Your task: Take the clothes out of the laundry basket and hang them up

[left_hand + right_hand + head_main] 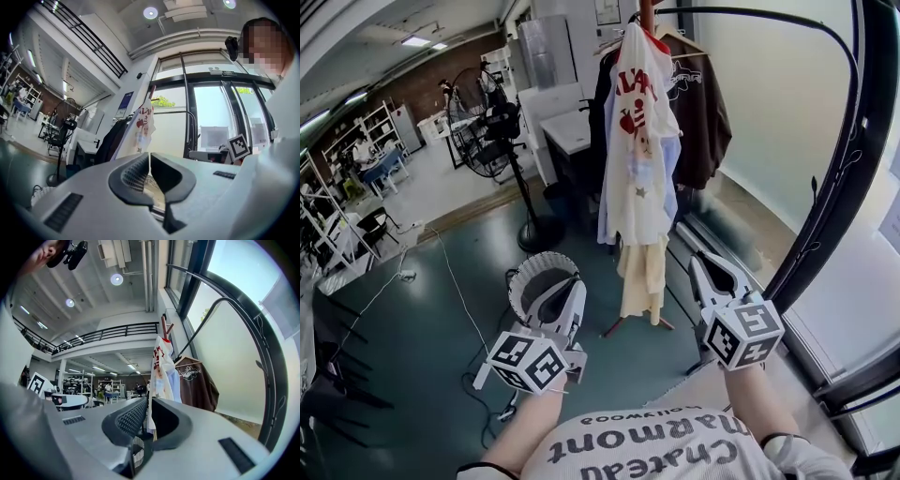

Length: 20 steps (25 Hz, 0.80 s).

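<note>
A white laundry basket (pixel 534 272) stands on the floor in front of a coat rack (pixel 647 14); I cannot see inside it. On the rack hang a white T-shirt with red print (pixel 636 141), a brown hoodie (pixel 698 112) and a yellow garment (pixel 642 277). My left gripper (pixel 565 289) is held low over the basket's near side, shut and empty. My right gripper (pixel 710 267) is to the right of the rack's foot, jaws together with nothing between them. The left gripper (pixel 149 157) faces the T-shirt (pixel 143 124). The right gripper (pixel 149 400) faces the hoodie (pixel 197 385).
A black standing fan (pixel 487 122) is left of the rack, with cables (pixel 459 300) trailing over the green floor. A black curved frame (pixel 834 187) and a glass wall run along the right. A white counter (pixel 567 131) stands behind the rack.
</note>
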Each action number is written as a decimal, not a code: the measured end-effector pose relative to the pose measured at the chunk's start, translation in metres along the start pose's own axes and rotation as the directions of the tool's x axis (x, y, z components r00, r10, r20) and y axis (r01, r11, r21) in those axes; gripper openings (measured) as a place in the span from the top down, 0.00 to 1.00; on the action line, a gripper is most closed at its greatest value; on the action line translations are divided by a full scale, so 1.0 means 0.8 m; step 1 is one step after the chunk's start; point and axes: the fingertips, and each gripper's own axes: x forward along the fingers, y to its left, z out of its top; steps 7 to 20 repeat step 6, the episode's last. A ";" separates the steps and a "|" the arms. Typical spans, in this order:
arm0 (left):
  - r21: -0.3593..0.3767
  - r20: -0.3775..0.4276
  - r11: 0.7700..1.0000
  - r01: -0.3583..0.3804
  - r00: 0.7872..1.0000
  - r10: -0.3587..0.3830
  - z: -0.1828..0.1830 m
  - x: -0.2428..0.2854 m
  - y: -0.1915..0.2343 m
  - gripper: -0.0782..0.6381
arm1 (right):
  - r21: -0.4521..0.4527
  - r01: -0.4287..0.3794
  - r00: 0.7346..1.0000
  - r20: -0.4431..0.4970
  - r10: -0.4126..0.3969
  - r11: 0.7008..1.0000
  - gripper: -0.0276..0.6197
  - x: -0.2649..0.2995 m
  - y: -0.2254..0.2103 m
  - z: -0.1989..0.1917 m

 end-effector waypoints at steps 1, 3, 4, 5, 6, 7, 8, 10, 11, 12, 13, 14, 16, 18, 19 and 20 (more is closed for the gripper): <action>-0.004 0.002 1.000 0.003 1.000 -0.003 0.000 0.001 0.001 0.87 | 0.000 0.001 1.000 0.000 -0.001 1.000 0.87 0.000 0.000 0.001; -0.002 0.012 1.000 0.004 1.000 -0.004 0.003 0.003 0.004 0.87 | -0.001 0.001 1.000 0.003 -0.001 1.000 0.87 0.000 -0.001 0.004; 0.004 0.020 1.000 0.002 1.000 -0.002 0.007 0.004 0.007 0.87 | -0.005 0.000 1.000 0.006 0.000 1.000 0.87 0.001 -0.001 0.006; 0.010 0.029 1.000 -0.002 1.000 0.002 0.010 0.005 0.010 0.87 | -0.010 0.000 1.000 0.008 0.001 1.000 0.87 0.002 -0.001 0.007; 0.017 0.038 1.000 -0.006 0.999 0.005 0.013 0.006 0.013 0.87 | -0.016 -0.001 1.000 0.010 0.001 1.000 0.87 0.002 -0.002 0.009; 0.017 0.038 1.000 -0.006 0.999 0.005 0.013 0.006 0.013 0.87 | -0.016 -0.001 1.000 0.010 0.001 1.000 0.87 0.002 -0.002 0.009; 0.017 0.038 1.000 -0.006 0.999 0.005 0.013 0.006 0.013 0.87 | -0.016 -0.001 1.000 0.010 0.001 1.000 0.87 0.002 -0.002 0.009; 0.017 0.038 1.000 -0.006 0.999 0.005 0.013 0.006 0.013 0.87 | -0.016 -0.001 1.000 0.010 0.001 1.000 0.87 0.002 -0.002 0.009; 0.017 0.038 1.000 -0.006 0.999 0.005 0.013 0.006 0.013 0.87 | -0.016 -0.001 1.000 0.010 0.001 1.000 0.87 0.002 -0.002 0.009; 0.017 0.038 1.000 -0.006 0.999 0.005 0.013 0.006 0.013 0.87 | -0.016 -0.001 1.000 0.010 0.001 1.000 0.87 0.002 -0.002 0.009; 0.017 0.038 1.000 -0.006 0.999 0.005 0.013 0.006 0.013 0.87 | -0.016 -0.001 1.000 0.010 0.001 1.000 0.87 0.002 -0.002 0.009; 0.017 0.038 1.000 -0.006 0.999 0.005 0.013 0.006 0.013 0.87 | -0.016 -0.001 1.000 0.010 0.001 1.000 0.87 0.002 -0.002 0.009; 0.017 0.038 1.000 -0.006 0.999 0.005 0.013 0.006 0.013 0.87 | -0.016 -0.001 1.000 0.010 0.001 1.000 0.87 0.002 -0.002 0.009; 0.017 0.038 1.000 -0.006 0.999 0.005 0.013 0.006 0.013 0.87 | -0.016 -0.001 1.000 0.010 0.001 1.000 0.87 0.002 -0.002 0.009; 0.017 0.038 1.000 -0.006 0.999 0.005 0.013 0.006 0.013 0.87 | -0.016 -0.001 1.000 0.010 0.001 1.000 0.87 0.002 -0.002 0.009; 0.017 0.038 1.000 -0.006 0.999 0.005 0.013 0.006 0.013 0.87 | -0.016 -0.001 1.000 0.010 0.001 1.000 0.87 0.002 -0.002 0.009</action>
